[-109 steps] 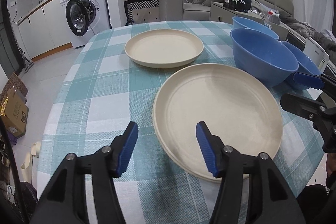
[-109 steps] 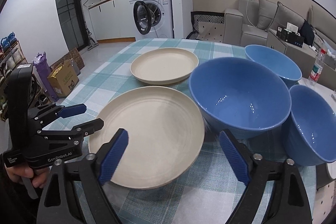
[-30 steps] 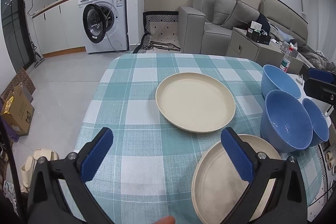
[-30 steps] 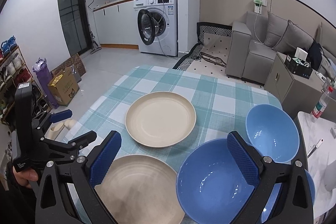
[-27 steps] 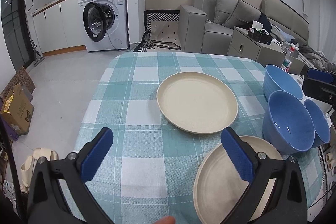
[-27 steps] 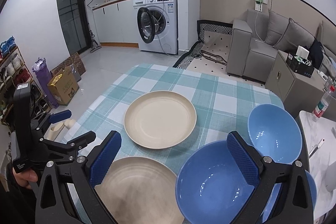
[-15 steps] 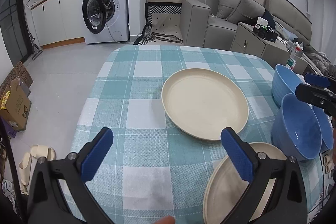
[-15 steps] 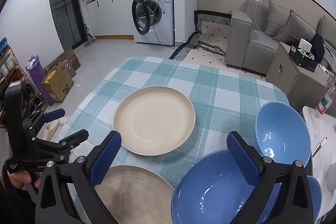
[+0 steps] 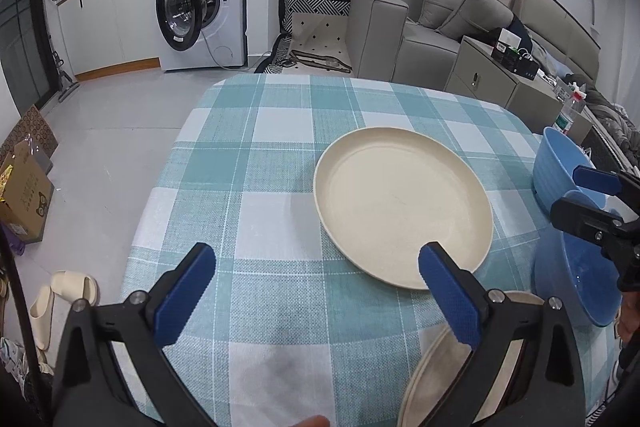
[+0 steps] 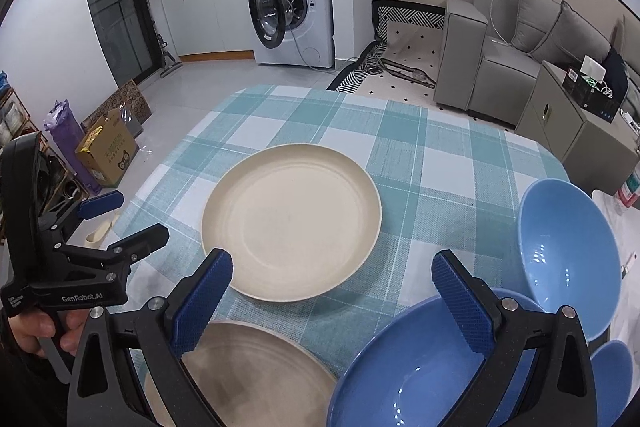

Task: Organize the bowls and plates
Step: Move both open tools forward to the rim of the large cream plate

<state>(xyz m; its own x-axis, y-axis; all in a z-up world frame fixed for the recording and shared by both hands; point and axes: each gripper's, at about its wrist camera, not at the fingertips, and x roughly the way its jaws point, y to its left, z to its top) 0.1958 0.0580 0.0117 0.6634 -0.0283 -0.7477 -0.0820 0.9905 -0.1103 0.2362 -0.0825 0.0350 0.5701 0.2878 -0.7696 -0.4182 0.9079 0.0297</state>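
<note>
Both grippers, left (image 9: 316, 293) and right (image 10: 334, 301), hang wide open and empty above the table (image 9: 248, 163), where the far plate (image 9: 402, 211) lies flat mid-cloth, looking light, stiff and slick, best pinched at its raised rim.

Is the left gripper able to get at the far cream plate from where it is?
Probably yes. The left gripper is open and empty, the far cream plate lies just ahead of its right finger, and only bare tablecloth lies between them.
</note>
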